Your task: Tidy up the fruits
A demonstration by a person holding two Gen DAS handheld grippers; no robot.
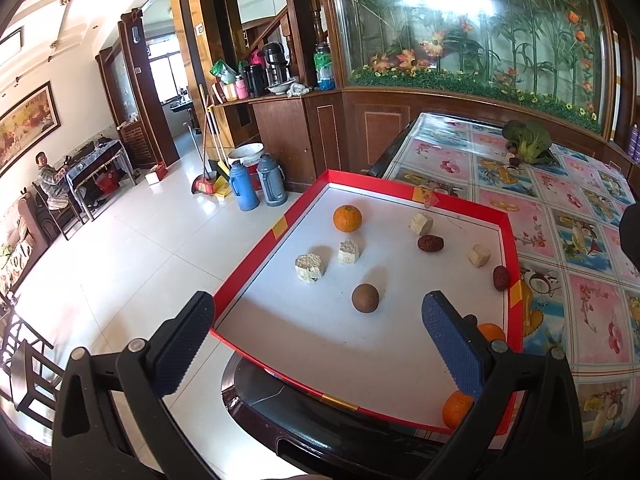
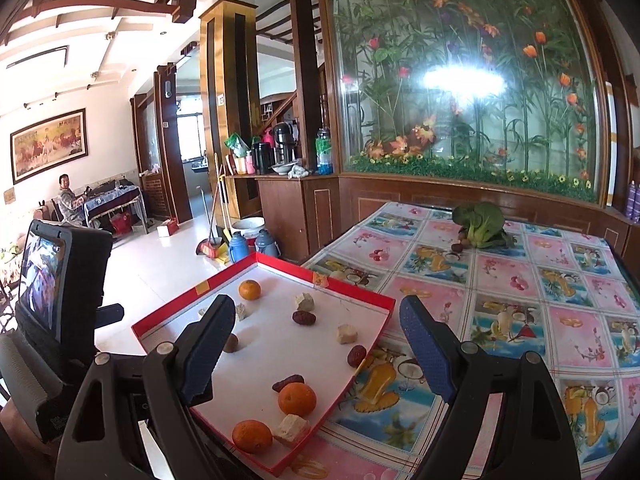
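Observation:
A red-rimmed tray point(image 1: 508, 240) point(image 2: 360, 298) with a white floor lies at the table's near left corner. It holds an orange point(image 1: 347, 219) at the back, a round brown fruit point(image 1: 365, 298), two red dates point(image 1: 430, 243) and several pale chunks point(image 1: 309, 267). My left gripper point(image 1: 319, 302) hovers open over the tray's near part, with the brown fruit just beyond its fingers. Two more oranges point(image 1: 458, 409) lie by its right finger. My right gripper point(image 2: 317, 306) stands open and empty above the tray's right side; two oranges point(image 2: 297, 399) and a date point(image 2: 288, 382) lie below it.
A flowered oilcloth point(image 2: 520, 320) covers the table. A green leafy vegetable point(image 2: 480, 224) point(image 1: 528, 140) with small dark fruits beside it lies at the far end. Left of the tray the table ends over a tiled floor point(image 1: 120, 260). A person point(image 2: 68, 200) sits far off.

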